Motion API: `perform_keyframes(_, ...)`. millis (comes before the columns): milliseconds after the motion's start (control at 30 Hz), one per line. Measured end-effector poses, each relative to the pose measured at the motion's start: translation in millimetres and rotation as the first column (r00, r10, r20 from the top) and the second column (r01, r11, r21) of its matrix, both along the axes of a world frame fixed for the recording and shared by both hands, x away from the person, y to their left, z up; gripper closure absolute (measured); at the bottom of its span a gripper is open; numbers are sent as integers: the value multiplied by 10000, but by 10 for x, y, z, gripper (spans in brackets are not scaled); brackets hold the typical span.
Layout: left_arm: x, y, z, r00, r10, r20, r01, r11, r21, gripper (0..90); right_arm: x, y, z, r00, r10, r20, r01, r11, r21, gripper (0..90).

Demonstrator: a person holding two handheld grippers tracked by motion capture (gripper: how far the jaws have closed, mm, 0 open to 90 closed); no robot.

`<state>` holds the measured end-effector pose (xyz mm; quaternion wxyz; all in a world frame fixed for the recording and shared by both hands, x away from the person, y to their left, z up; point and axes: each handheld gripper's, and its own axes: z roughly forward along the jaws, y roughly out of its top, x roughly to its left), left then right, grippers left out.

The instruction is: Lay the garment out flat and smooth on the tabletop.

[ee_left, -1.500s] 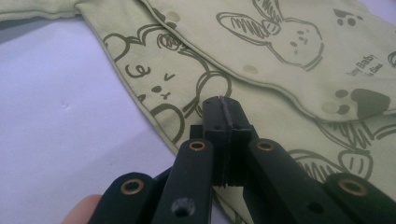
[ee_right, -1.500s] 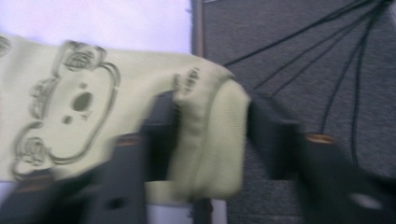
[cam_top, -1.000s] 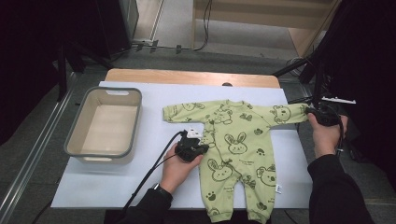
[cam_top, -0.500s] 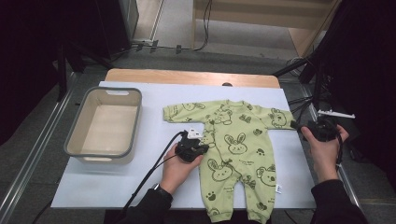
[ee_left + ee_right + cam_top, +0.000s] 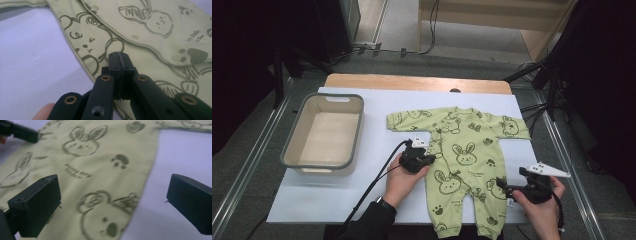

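Note:
A pale green baby romper [image 5: 462, 150] with rabbit and bear prints lies flat on the white mat, sleeves spread and legs toward me. My left gripper [image 5: 428, 152] rests on the romper's left side edge; in the left gripper view its jaws [image 5: 118, 58] stand shut with the tips on the fabric [image 5: 150, 30]. My right gripper [image 5: 504, 187] is down by the romper's right leg. Its jaws have just been opening and now stand wide [image 5: 115, 185], with the leg's edge [image 5: 100, 157] lying under the gap and nothing pinched.
A grey-rimmed empty basin [image 5: 292, 145] sits on the left of the white mat [image 5: 332, 195]. A strip of wooden tabletop [image 5: 412, 82] shows at the far edge. Dark stands and cables lie beyond the table's right side. My left gripper [image 5: 22, 132] also shows in the right gripper view.
My right gripper has left the romper's right sleeve, moved toward me along the right side to the leg, and its jaws have opened. The left hand has stayed put.

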<state>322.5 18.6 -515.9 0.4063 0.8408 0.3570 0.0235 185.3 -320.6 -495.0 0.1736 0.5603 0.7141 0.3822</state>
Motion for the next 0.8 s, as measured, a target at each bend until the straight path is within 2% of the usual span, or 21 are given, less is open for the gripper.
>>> perform_keyframes(67, -15, 19, 18, 9999, -112, 60, 112, 9999, -84, 797, -121, 125, -16, 9997, 188, 158, -188, 9998, -3, 39)
perform_keyframes(200, -113, 117, 82, 9994, 231, 269, -221, 9990, -379, 678, -329, 277, -34, 9979, 429, 488, -423, 9990, -143, 152)
perform_keyframes(233, -147, 131, 87, 9992, 280, 297, -273, 9994, -235, 645, -375, 299, -28, 9969, 521, 591, -512, 9985, -175, 195)
perform_keyframes(333, -257, 171, 80, 9985, 353, 409, -367, 9988, 336, 586, -518, 346, -28, 9928, 883, 814, -884, 9961, -23, 414)
perform_keyframes(367, -289, 179, 71, 9981, 435, 430, -457, 9976, 523, 572, -558, 366, -39, 9912, 1062, 789, -1073, 9942, 101, 444)
perform_keyframes(433, -353, 191, 63, 9969, 556, 560, -593, 9959, 677, 569, -629, 424, -66, 9880, 1389, 672, -1405, 9899, 191, 508)
perform_keyframes(567, -456, 144, 63, 9945, 425, 957, -534, 9920, 1143, 563, -713, 599, -149, 9813, 1920, 123, -1920, 9814, -20, 521)
perform_keyframes(633, -492, 112, 58, 9909, 339, 1300, -531, 9876, 1476, 591, -717, 684, -208, 9807, 1955, -94, -1958, 9798, -399, 518)
perform_keyframes(700, -508, 96, 55, 9899, 328, 1378, -538, 9870, 1516, 640, -701, 746, -261, 9792, 2002, -338, -2022, 9766, -727, 519)
perform_keyframes(800, -532, 71, 51, 9894, 45, 1449, -269, 9878, 1534, 734, -708, 794, -267, 9838, 1786, -129, -1785, 9721, -1519, 670)
